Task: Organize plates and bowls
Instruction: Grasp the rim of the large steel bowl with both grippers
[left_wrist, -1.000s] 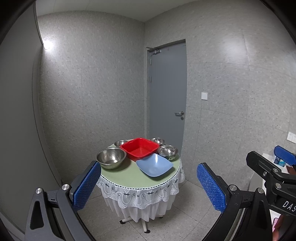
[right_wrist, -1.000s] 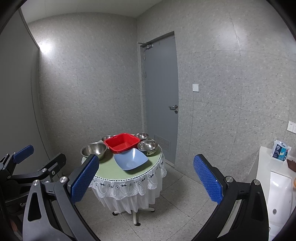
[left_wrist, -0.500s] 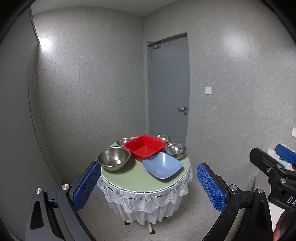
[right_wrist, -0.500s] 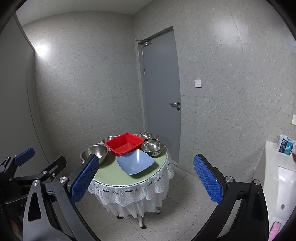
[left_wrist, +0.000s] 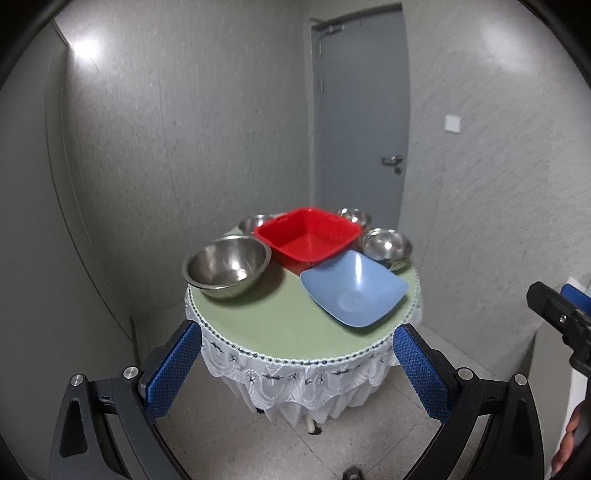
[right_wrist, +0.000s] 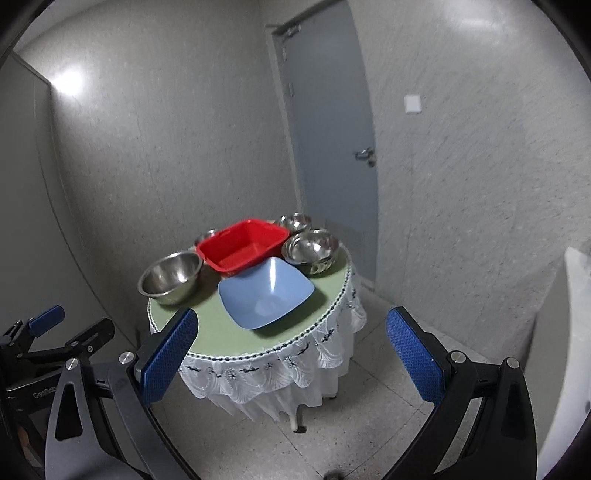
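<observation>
A small round table (left_wrist: 280, 325) (right_wrist: 210, 343) with a green top and white lace skirt holds a large steel bowl (left_wrist: 226, 266) (right_wrist: 170, 277) at the left, a red square basin (left_wrist: 308, 239) (right_wrist: 243, 246) at the back, a blue square bowl (left_wrist: 354, 288) (right_wrist: 265, 292) at the front right, and small steel bowls (left_wrist: 387, 247) (right_wrist: 311, 249) behind. My left gripper (left_wrist: 295, 365) and right gripper (right_wrist: 290, 350) are both open and empty, short of the table's near edge.
A grey door (left_wrist: 360, 125) (right_wrist: 328, 122) stands behind the table. Grey walls close in on the left and right. A white fixture (right_wrist: 569, 332) stands at the right. The right gripper's body (left_wrist: 561, 321) shows at the left wrist view's right edge.
Both grippers have moved closer to the table, which now looks larger. Both stay open and empty.
</observation>
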